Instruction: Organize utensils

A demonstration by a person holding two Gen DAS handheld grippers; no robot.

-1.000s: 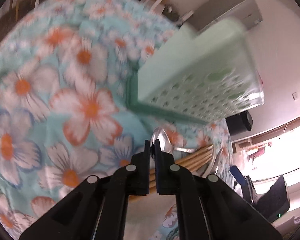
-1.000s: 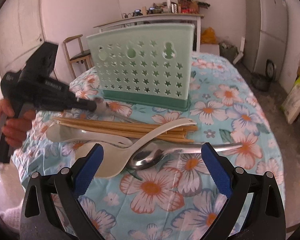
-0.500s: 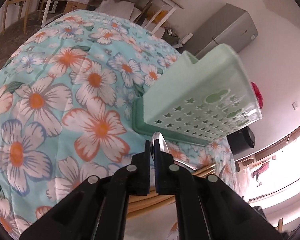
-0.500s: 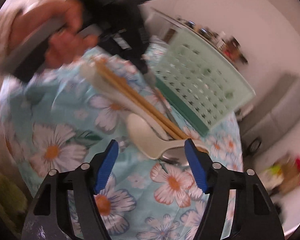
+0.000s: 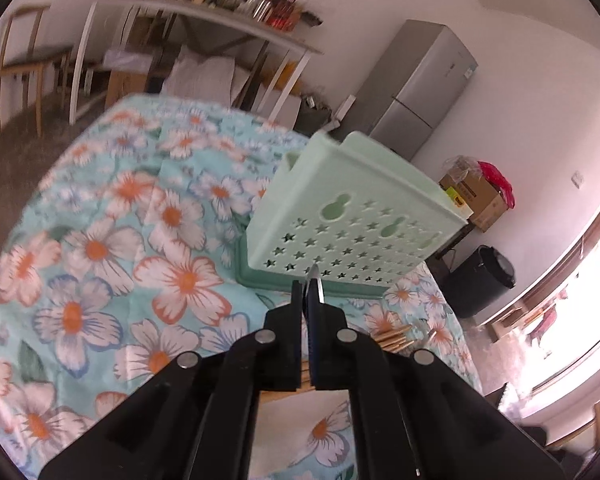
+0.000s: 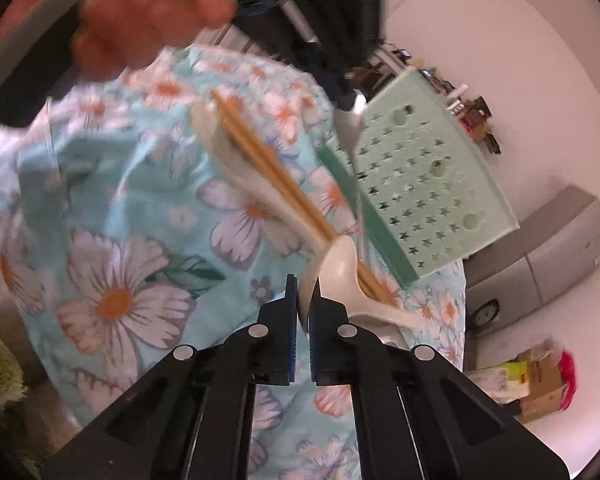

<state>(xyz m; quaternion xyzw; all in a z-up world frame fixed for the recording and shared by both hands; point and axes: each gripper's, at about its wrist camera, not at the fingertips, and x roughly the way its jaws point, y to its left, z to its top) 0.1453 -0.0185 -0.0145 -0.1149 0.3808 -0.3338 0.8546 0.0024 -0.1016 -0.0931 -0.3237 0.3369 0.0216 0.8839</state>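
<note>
1. Utensils: wooden chopsticks [image 6: 260, 160] and a white ladle [image 6: 236, 168] lay together on the floral tablecloth [image 6: 116, 216], running from 11 o'clock towards centre in the right wrist view.
2. White spoon [image 6: 340, 276]: bowl edge pinched between the closed fingers of the right gripper [image 6: 304, 304], just beside the chopstick ends.
3. Metal utensil [image 5: 315, 286]: only a thin tip visible, clamped by the left gripper [image 5: 305, 300], fingers closed on it.
4. Mint-green holder [image 5: 360, 216]: star-perforated, standing on the cloth at 12 to 1 o'clock of the left gripper, near the metal tip.
5. Background: grey refrigerator [image 5: 416, 88] at 1 o'clock, well apart.
</note>
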